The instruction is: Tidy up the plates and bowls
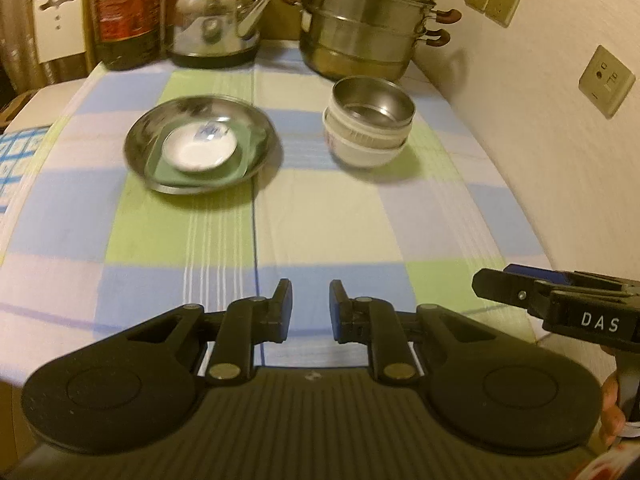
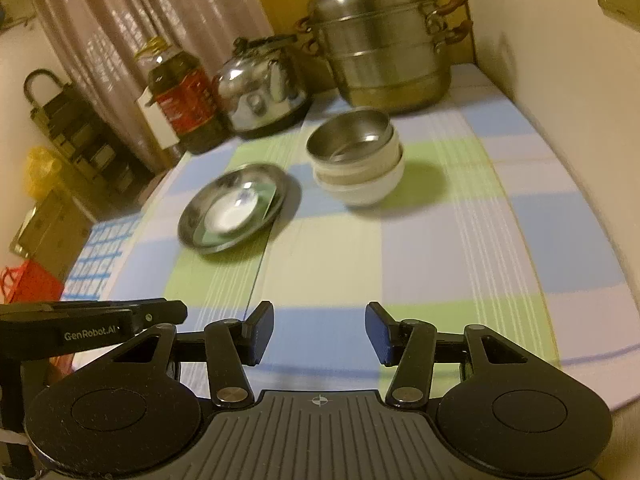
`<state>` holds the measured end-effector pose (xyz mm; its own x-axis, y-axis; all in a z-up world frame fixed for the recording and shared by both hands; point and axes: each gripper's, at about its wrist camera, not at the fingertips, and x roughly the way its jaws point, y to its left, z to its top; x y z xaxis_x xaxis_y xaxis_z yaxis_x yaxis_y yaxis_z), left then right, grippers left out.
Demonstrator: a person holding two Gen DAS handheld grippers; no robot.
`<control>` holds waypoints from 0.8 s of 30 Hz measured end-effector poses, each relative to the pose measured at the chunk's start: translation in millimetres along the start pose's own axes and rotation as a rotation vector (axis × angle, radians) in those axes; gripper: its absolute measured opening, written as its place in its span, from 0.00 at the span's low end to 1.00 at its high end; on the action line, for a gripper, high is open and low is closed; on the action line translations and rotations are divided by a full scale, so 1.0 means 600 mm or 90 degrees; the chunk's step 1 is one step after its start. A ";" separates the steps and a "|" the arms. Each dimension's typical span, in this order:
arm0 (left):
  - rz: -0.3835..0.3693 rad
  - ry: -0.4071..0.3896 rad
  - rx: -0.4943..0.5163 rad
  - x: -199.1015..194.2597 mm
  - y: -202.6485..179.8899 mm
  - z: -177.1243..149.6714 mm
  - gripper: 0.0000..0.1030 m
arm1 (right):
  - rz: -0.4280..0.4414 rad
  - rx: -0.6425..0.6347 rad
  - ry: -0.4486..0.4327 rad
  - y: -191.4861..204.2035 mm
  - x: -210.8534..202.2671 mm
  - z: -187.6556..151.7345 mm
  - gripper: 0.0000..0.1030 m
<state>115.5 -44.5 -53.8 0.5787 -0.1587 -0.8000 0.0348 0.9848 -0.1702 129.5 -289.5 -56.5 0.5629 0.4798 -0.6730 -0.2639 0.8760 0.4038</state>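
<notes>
seemingly the sorting is done: the bowl stack (image 1: 368,128) sits just beside the plate stack (image 1: 202,148), both grippers empty — left gripper (image 1: 310,312) narrowly apart, right gripper (image 2: 320,334) wider; next, check nothing remains.

The bottle (image 1: 127,12) and steamer (image 1: 366,20) tops are cut off; motion blur smears the saucer's (image 1: 199,149) pattern.

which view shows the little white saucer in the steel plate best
Left wrist view: the white saucer sits nearer and larger, its blue mark visible, atop a green plate. The right wrist view shows it smaller and blurrier.
</notes>
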 end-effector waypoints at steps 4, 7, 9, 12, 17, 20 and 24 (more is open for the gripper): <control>0.013 0.002 -0.012 -0.023 -0.001 -0.034 0.16 | 0.003 -0.010 0.017 0.008 -0.017 -0.034 0.50; 0.024 0.003 -0.013 -0.038 -0.004 -0.054 0.16 | 0.001 -0.018 0.028 0.012 -0.024 -0.050 0.50; 0.029 0.005 -0.011 -0.046 -0.005 -0.064 0.16 | 0.001 -0.022 0.036 0.017 -0.026 -0.059 0.50; 0.033 0.009 -0.012 -0.055 -0.003 -0.079 0.17 | 0.003 -0.027 0.047 0.020 -0.029 -0.069 0.50; 0.034 0.019 -0.016 -0.059 0.003 -0.090 0.16 | 0.000 -0.032 0.052 0.027 -0.029 -0.080 0.50; 0.038 0.023 -0.012 -0.058 0.009 -0.091 0.16 | -0.005 -0.033 0.058 0.030 -0.025 -0.082 0.50; 0.035 0.033 -0.012 -0.052 0.021 -0.088 0.16 | -0.011 -0.024 0.068 0.033 -0.014 -0.081 0.50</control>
<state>54.9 -30.7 -61.7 0.5361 -0.1082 -0.8372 -0.0111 0.9908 -0.1352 81.1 -273.8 -73.0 0.4820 0.4647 -0.7428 -0.2853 0.8848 0.3685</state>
